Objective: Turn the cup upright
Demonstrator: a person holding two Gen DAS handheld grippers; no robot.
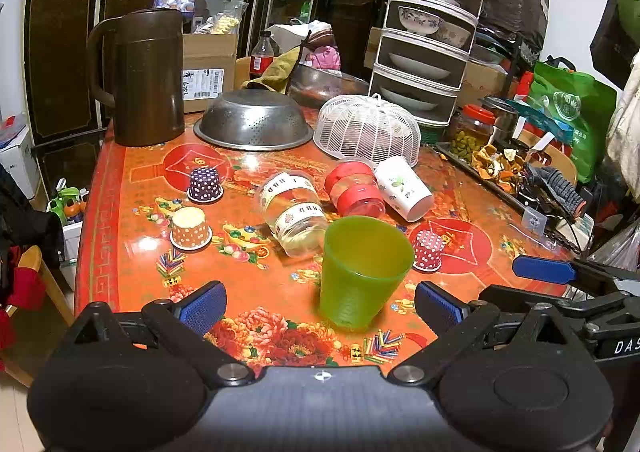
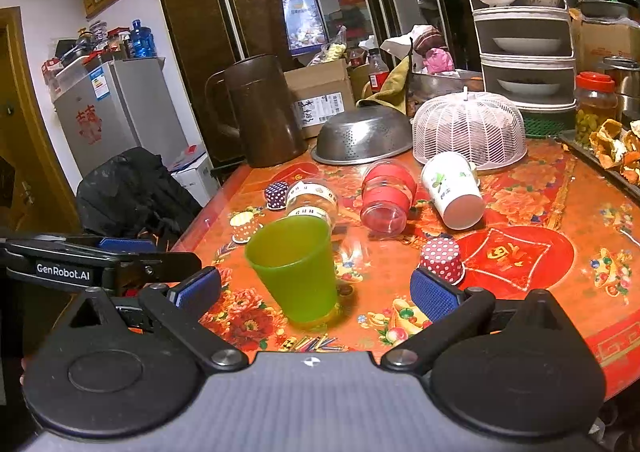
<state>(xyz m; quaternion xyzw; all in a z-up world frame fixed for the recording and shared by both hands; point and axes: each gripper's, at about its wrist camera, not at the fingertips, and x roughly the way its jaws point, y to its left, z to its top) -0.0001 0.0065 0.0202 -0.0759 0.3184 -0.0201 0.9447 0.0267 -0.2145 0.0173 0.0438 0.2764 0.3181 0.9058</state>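
Observation:
A green plastic cup [image 1: 362, 272] stands upright on the red patterned table [image 1: 120, 187], mouth up; it also shows in the right wrist view [image 2: 296, 268]. My left gripper [image 1: 320, 306] is open, its blue pads on either side of the cup's base and just short of it. My right gripper [image 2: 316, 292] is open too, with the cup between its fingers and nearer the left one. A clear glass [image 1: 294, 209], a red-banded glass [image 1: 356, 189] and a white paper cup [image 1: 404, 187] lie on their sides behind. Three small dotted paper cups [image 1: 205, 184] stand upside down.
A brown jug [image 1: 146, 75], an upturned steel colander [image 1: 254, 119] and a white mesh food cover [image 1: 368, 129] stand at the back. A tiered dish rack [image 1: 432, 31] and a tray of peels [image 1: 496, 165] are at the right. The right gripper's finger [image 1: 544, 270] shows at the right.

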